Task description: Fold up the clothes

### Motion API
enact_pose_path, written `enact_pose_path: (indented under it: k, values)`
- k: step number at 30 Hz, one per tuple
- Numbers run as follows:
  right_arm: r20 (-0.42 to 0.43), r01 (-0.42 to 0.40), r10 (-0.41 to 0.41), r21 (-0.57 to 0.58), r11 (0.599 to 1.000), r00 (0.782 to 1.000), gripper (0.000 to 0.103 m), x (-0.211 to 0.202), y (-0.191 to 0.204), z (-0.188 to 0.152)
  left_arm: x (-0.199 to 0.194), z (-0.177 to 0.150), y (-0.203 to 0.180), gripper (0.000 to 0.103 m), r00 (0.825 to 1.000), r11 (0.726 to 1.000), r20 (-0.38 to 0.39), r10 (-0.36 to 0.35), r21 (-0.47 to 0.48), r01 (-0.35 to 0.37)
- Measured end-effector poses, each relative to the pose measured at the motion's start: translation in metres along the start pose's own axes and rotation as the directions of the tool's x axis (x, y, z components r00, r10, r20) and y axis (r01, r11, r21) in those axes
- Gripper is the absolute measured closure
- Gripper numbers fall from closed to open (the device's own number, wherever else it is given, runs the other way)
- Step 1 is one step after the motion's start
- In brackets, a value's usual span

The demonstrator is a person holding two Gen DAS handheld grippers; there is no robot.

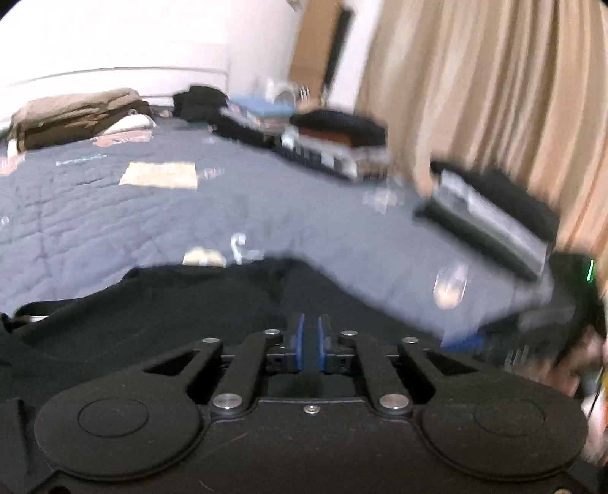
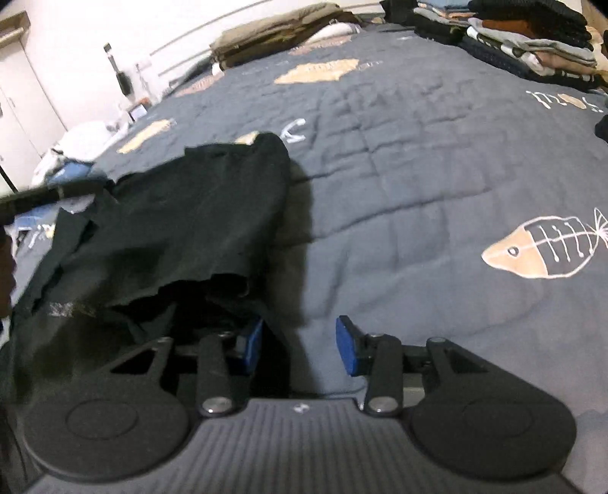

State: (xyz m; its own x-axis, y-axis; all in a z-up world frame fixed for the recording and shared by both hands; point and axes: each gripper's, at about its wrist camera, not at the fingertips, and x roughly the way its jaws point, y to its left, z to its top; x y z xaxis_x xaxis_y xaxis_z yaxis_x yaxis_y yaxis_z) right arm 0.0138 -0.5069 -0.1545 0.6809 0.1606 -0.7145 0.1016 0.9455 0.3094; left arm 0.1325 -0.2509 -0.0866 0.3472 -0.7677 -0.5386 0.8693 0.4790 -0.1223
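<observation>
Risk: you are pinching black shirt [image 1: 159, 304] thinly in left gripper [image 1: 311, 342]; cloth slipping. Right gripper [image 2: 300, 344], lower centre, gaping; hem beside left pad ungripped, fold skewing.

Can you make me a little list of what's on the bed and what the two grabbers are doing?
place: a bed with a grey-blue quilt with fish pictures
garment being folded: black garment, rumpled, partly lifted
left gripper: jaws nearly together, black cloth pinched between the blue pads
right gripper: jaws apart, an edge of the black garment by one pad, not pinched
already folded: stack of folded clothes at the far side of the bed
also there: brown bedding by the wall, beige curtain
</observation>
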Motion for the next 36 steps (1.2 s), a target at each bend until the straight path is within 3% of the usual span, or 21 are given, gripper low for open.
enact_pose_path:
  k: [4,7,9,10,12,13,16,19,22,24,26,29,32,36]
  values:
    - [-0.028,0.003,-0.004,-0.01,1.0,1.0,0.062,0.006,0.001,-0.001,0.015,-0.005,-0.045,0.061,0.998,0.982,-0.058,-0.012,0.185,0.023]
    - [-0.029,0.0,0.0,0.002,1.0,1.0,0.062,0.005,-0.002,0.0,0.034,-0.011,-0.073,0.058,0.996,0.958,-0.084,-0.016,0.285,0.04]
    - [-0.028,0.0,0.0,0.006,1.0,1.0,0.061,0.005,-0.002,0.0,0.045,-0.014,-0.073,0.059,0.995,0.955,-0.1,-0.01,0.294,0.039]
    - [-0.029,0.0,0.0,0.003,1.0,1.0,0.061,0.006,-0.002,0.0,0.051,-0.015,-0.074,0.061,0.994,0.954,-0.108,-0.006,0.298,0.039]
    - [-0.033,0.0,0.0,-0.001,1.0,0.999,0.06,0.008,-0.003,0.0,0.062,-0.018,-0.074,0.094,0.992,0.951,-0.124,0.0,0.307,0.038]
    - [-0.033,-0.002,0.002,0.0,1.0,0.999,0.06,0.008,-0.003,0.0,0.066,-0.019,-0.073,0.094,0.992,0.952,-0.128,0.001,0.304,0.038]
    - [-0.035,0.007,-0.007,-0.001,1.0,0.999,0.06,0.01,-0.006,-0.001,0.046,-0.009,-0.041,0.1,0.999,0.99,-0.036,0.003,0.143,0.002]
    - [-0.029,0.006,-0.005,0.028,1.0,1.0,0.06,0.011,-0.011,-0.001,0.012,-0.008,0.003,0.1,0.995,0.995,0.058,0.086,-0.05,-0.084]
    - [-0.019,0.022,-0.021,0.043,0.999,1.0,0.059,0.011,-0.014,0.0,-0.023,-0.023,0.052,0.1,0.972,0.942,0.099,0.212,-0.284,-0.176]
    - [-0.013,0.014,-0.013,0.055,0.998,1.0,0.059,0.011,-0.016,0.0,-0.031,-0.037,0.071,0.1,0.966,0.915,0.02,0.256,-0.328,-0.236]
    - [-0.02,0.029,-0.028,0.041,0.999,0.999,0.059,0.013,-0.015,0.0,-0.035,-0.053,0.079,0.1,0.925,0.873,-0.087,0.37,-0.309,-0.378]
    - [-0.029,0.037,-0.036,0.03,0.999,0.999,0.059,0.012,-0.014,0.001,-0.047,-0.072,0.091,0.09,0.948,0.877,-0.143,0.285,-0.359,-0.318]
    - [-0.025,0.044,-0.043,0.015,0.999,0.999,0.059,0.007,-0.01,0.005,-0.053,-0.056,0.081,0.045,0.958,0.91,-0.084,0.274,-0.299,-0.286]
    - [0.01,0.019,-0.019,-0.019,1.0,1.0,0.059,0.004,-0.002,0.006,-0.019,0.001,0.063,0.045,0.989,0.97,-0.018,0.15,-0.193,-0.15]
